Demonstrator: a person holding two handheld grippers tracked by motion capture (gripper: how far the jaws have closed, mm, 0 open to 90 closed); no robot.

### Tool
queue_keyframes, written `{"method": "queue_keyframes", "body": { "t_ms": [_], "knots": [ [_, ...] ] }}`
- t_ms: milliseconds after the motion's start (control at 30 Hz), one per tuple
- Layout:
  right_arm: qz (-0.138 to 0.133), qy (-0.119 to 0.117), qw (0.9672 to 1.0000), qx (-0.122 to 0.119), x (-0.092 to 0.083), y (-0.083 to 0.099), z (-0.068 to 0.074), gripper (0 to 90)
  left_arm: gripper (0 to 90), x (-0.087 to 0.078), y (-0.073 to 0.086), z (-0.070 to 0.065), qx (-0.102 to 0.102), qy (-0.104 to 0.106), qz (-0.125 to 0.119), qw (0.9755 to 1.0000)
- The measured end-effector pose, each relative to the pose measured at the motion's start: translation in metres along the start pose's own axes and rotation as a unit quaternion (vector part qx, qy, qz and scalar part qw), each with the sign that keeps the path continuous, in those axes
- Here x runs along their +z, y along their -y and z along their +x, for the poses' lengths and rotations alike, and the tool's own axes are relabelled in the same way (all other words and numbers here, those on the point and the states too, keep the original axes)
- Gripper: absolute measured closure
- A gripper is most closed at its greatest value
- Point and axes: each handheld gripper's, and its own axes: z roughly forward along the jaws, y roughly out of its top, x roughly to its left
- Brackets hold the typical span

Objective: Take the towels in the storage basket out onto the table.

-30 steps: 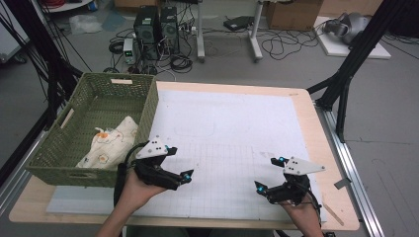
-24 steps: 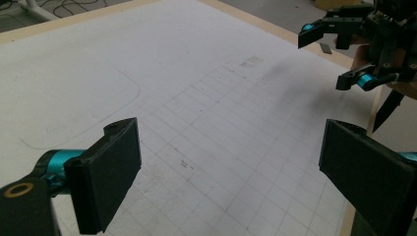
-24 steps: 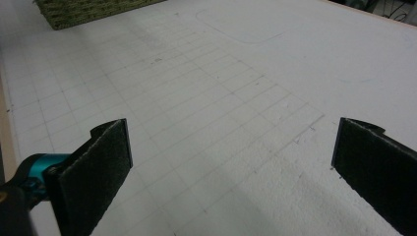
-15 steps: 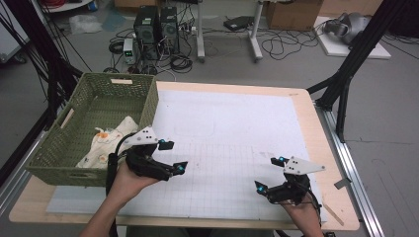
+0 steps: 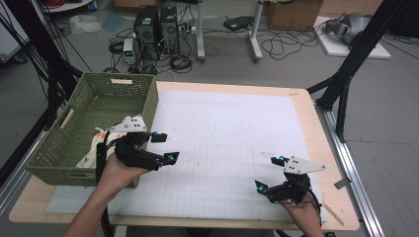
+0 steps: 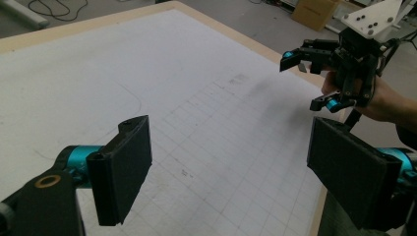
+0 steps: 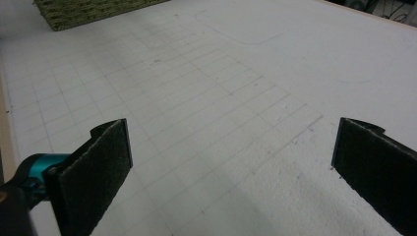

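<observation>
A person's left hand holds my left gripper [image 5: 165, 147] in the air beside the near right corner of a green woven basket [image 5: 99, 98]. Its jaws are open, have just been closing a little, and have nothing between them [image 6: 236, 172]. A pale cloth-like item [image 5: 91, 150] lies in the basket's near end, partly hidden by the gripper. My right gripper [image 5: 269, 173] hovers low over the white grid mat [image 5: 227, 133] near the table's front right, open and empty [image 7: 236, 167]. The left gripper view also shows the right gripper [image 6: 305, 81] across the mat.
The wooden table's edge [image 5: 316, 128] runs close to the right of the mat. A corner of the basket [image 7: 88, 10] is at the top left of the right gripper view. Black stand legs [image 5: 346, 74], computers [image 5: 158, 24] and cables are on the floor beyond.
My left gripper has risen and drifted left toward the basket's corner. The right gripper has stayed where it was.
</observation>
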Motion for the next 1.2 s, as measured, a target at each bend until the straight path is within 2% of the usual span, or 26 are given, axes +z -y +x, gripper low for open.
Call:
{"method": "queue_keyframes", "body": {
  "t_ms": [367,700,933,1200],
  "knots": [
    [-0.001,0.0,1.0,-0.002,0.001,0.0,0.0,0.9,20.8,-0.014,-0.007,0.01,-0.006,-0.007,-0.004,1.0],
    [0.001,0.0,1.0,0.002,0.001,0.0,-0.001,0.9,21.0,-0.027,-0.009,0.018,-0.002,-0.033,-0.003,0.9994],
    [0.0,0.0,1.0,0.002,0.001,0.0,-0.001,0.9,21.3,-0.038,-0.008,0.026,-0.007,-0.053,-0.007,0.9986],
    [0.001,-0.001,1.0,0.002,0.001,0.0,-0.001,0.9,21.3,-0.05,-0.007,0.034,-0.004,-0.077,-0.003,0.997]
  ]
}}
